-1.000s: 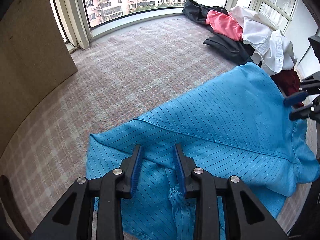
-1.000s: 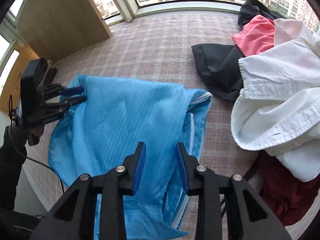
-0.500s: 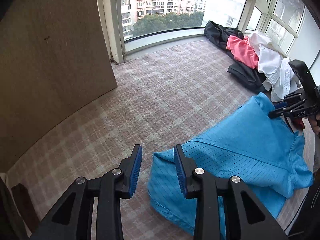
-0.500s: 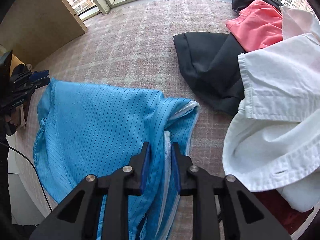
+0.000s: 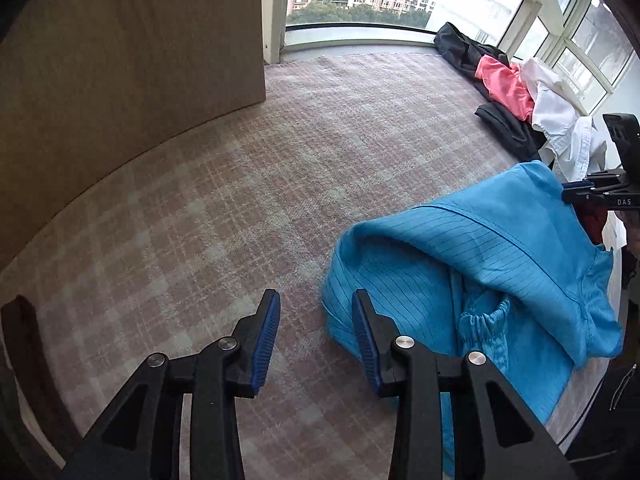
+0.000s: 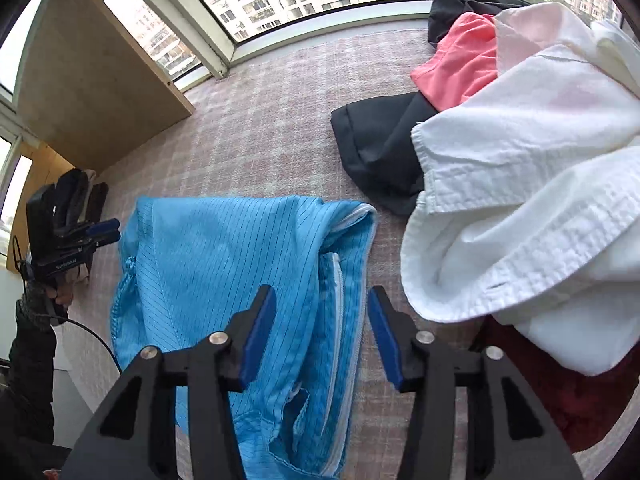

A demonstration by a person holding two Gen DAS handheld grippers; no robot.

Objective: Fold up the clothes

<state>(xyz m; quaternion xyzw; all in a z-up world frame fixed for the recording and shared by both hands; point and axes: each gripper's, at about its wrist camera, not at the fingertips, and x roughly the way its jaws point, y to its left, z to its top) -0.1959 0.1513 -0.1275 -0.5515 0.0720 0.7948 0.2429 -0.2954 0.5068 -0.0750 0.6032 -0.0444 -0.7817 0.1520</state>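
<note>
A blue pinstriped garment (image 6: pixel 224 264) lies folded over on the plaid cloth surface, its white zipper edge (image 6: pixel 340 292) running toward me. My right gripper (image 6: pixel 322 330) hovers open just above that edge with nothing gripped; in the left wrist view it shows at the garment's far corner (image 5: pixel 576 194). The same garment (image 5: pixel 480 264) sits to the right of my left gripper (image 5: pixel 316 340), which is open over bare surface, its right finger close to the garment's rounded fold. A gathered elastic cuff (image 5: pixel 484 320) pokes out from under the top layer.
A pile of clothes lies to the right: white shirt (image 6: pixel 520 200), pink piece (image 6: pixel 460 64), black garment (image 6: pixel 380 152), dark red cloth (image 6: pixel 580 400). A wooden panel (image 5: pixel 120 60) stands at the left by the windows. A gloved hand (image 6: pixel 60 296) holds the left gripper.
My right gripper, nearly shut around the zipper edge half a second ago, has opened wide. My left gripper has swung left off the garment onto bare surface and stayed open.
</note>
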